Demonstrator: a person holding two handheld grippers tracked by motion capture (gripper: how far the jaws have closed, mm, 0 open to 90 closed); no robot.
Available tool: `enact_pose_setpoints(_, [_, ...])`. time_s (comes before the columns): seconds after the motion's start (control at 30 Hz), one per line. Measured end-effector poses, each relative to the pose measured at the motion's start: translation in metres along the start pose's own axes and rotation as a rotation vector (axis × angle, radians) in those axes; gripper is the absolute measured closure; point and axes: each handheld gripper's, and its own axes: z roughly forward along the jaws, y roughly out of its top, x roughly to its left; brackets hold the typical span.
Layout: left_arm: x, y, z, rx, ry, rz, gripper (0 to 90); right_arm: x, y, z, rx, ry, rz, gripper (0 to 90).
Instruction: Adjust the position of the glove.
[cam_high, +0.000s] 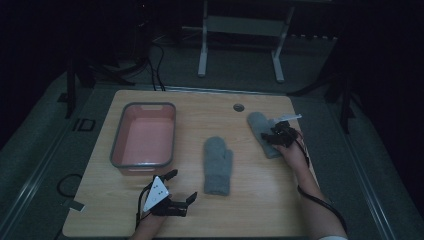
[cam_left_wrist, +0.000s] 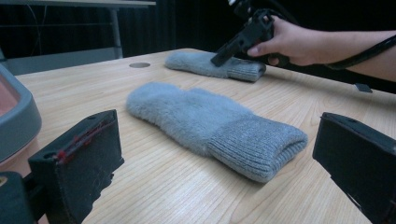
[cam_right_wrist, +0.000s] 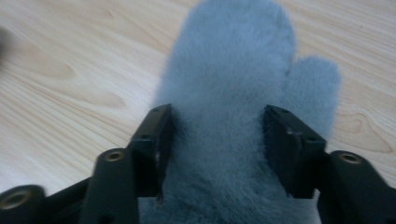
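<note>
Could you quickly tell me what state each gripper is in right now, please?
Left gripper: open, jaws wide apart, holding nothing.
Right gripper: jaws straddle the far grey mitten, pressing its fluffy sides; not fully shut.

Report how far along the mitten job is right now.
Nothing looks finished: the grey-rimmed pink plastic bin holds nothing. In hand: the right gripper has its jaws astride the far grey fuzzy mitten, which lies on the wooden table. The left gripper hangs open near the nearer grey mitten, which lies untouched. Presumably both mittens are left to move.
</note>
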Motion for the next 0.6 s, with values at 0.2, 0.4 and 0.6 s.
enact_pose_setpoints(0.2, [0.0, 0.0, 0.0, 0.001, 0.001, 0.003, 1.6, 0.002, -0.007, 0.004, -0.017, 0.005, 0.035, 68.8])
enact_pose_setpoints(0.4, [0.0, 0.0, 0.0, -0.001, 0.001, 0.002, 1.5, 0.008, -0.008, -0.005, -0.037, -0.034, 0.137, 79.9])
enact_pose_setpoints(0.6, [0.0, 0.0, 0.0, -0.002, 0.002, 0.001, 1.6, 0.017, -0.01, -0.037, -0.116, -0.092, 0.204, 80.9])
